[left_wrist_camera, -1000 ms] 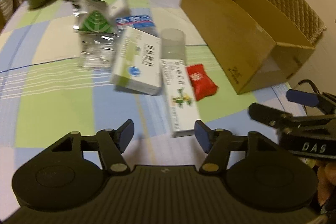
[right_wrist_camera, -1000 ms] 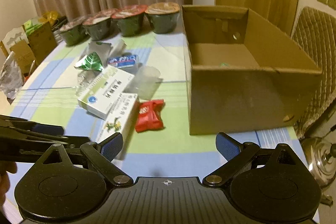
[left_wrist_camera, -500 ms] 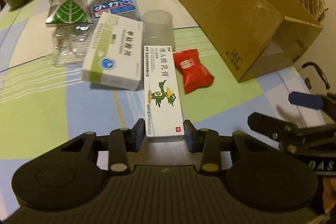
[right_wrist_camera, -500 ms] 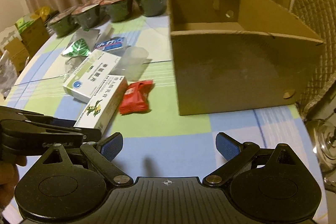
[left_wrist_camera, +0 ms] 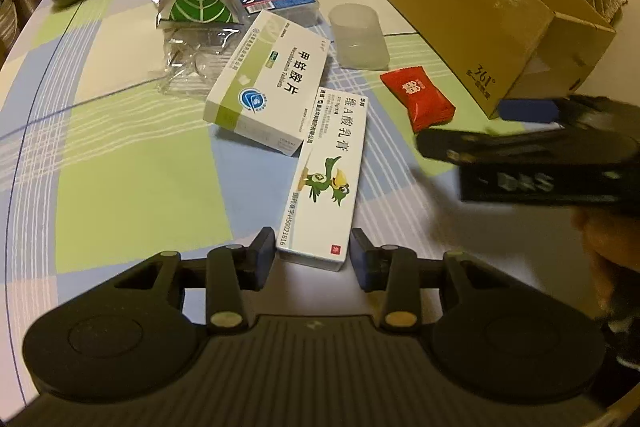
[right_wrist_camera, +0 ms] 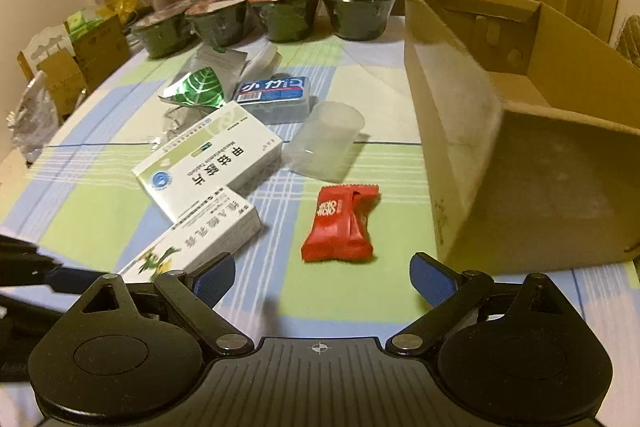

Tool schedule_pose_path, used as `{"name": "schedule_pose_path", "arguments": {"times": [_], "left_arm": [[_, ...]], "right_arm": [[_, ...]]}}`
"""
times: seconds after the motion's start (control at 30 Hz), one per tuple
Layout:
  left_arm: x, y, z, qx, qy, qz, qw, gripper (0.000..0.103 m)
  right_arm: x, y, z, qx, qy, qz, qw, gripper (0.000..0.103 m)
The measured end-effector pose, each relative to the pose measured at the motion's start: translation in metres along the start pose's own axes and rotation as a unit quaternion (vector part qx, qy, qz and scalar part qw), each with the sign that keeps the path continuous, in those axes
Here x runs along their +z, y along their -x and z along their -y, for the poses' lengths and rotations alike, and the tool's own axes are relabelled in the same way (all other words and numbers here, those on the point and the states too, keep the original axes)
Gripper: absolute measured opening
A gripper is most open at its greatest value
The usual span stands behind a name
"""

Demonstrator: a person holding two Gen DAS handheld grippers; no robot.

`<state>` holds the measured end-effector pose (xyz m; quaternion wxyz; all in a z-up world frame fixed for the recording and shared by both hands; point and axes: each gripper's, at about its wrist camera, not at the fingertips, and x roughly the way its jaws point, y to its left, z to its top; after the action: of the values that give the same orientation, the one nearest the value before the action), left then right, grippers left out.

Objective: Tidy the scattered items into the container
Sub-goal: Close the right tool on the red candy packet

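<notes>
On the checked tablecloth, the long ointment box is flanked at its near end by the left gripper, fingers parted, not clamped. Rightward, the right gripper is held spread wide before the red candy, beside the cardboard box.

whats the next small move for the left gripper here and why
Probably close the jaws. The left gripper already straddles the near end of the long white box with the green bird, with a thin gap showing on each side, so it looks unclamped. Once gripped, the box can go to the cardboard box.
</notes>
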<state>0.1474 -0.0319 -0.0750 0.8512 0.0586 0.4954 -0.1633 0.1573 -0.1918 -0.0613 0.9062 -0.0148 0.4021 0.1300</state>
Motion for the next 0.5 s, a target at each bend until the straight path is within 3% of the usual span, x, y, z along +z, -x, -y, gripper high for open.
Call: {"name": "schedule_pose_path", "arguments": {"times": [0.03, 0.23, 0.3, 0.47, 0.5], "left_arm": [[0.000, 0.000, 0.000, 0.000, -0.003, 0.001, 1.0000, 0.034], [-0.003, 0.000, -0.004, -0.010, 0.000, 0.007, 0.9999, 0.035], [-0.003, 0.000, -0.005, -0.012, 0.002, 0.009, 0.9999, 0.035], [-0.004, 0.000, -0.008, -0.017, 0.006, 0.012, 0.9998, 0.035], [-0.004, 0.001, -0.008, -0.017, 0.007, 0.013, 0.9997, 0.035]], "right_arm": [[0.001, -0.005, -0.002, -0.008, 0.001, -0.003, 1.000, 0.081], [0.003, -0.027, -0.011, -0.041, 0.002, 0.005, 0.999, 0.080], [0.004, -0.032, -0.013, -0.051, 0.001, 0.005, 0.999, 0.069], [0.002, -0.042, -0.018, -0.083, 0.011, 0.009, 0.996, 0.067], [0.001, -0.043, -0.018, -0.084, 0.007, 0.011, 0.996, 0.059]]}}
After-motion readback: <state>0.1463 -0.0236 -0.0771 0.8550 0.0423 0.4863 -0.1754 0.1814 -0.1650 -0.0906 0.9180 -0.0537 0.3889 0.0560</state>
